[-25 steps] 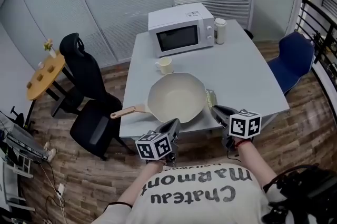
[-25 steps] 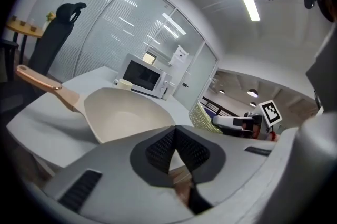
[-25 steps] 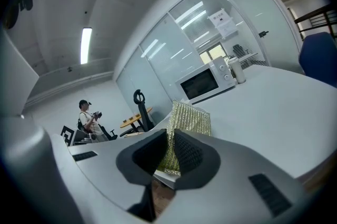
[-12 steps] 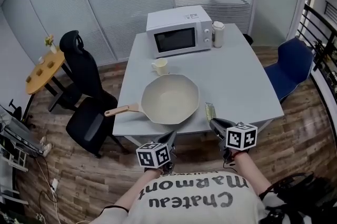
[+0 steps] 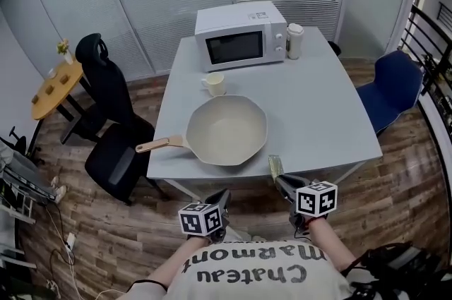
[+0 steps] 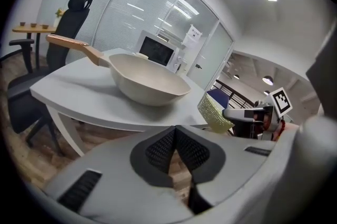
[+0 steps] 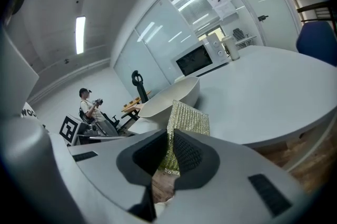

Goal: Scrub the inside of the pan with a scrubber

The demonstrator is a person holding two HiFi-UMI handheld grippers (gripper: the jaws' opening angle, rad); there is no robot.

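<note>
The cream pan [image 5: 227, 128] sits on the grey table [image 5: 318, 115], its wooden handle [image 5: 158, 145] pointing left. In front of the table's near edge and below it, my right gripper [image 5: 279, 179] is shut on a yellow-green mesh scrubber [image 5: 274, 166]. In the right gripper view the scrubber [image 7: 185, 122] stands upright between the jaws of that gripper [image 7: 171, 137], with the pan [image 7: 169, 95] beyond. My left gripper [image 5: 222, 195] hangs beside it, shut and empty. In the left gripper view its jaws [image 6: 176, 132] meet, and the pan [image 6: 150, 78] lies ahead, above them.
A white microwave [image 5: 241, 36], a cup [image 5: 214, 84] and a white jar [image 5: 295, 40] stand on the far half of the table. Black office chairs [image 5: 113, 143] are at the left, a blue chair [image 5: 392, 83] at the right. A person [image 7: 90, 104] stands far behind.
Both grippers have dropped and drawn back from the table's near edge towards my body. The scrubber stays in the right gripper. The pan has not moved.
</note>
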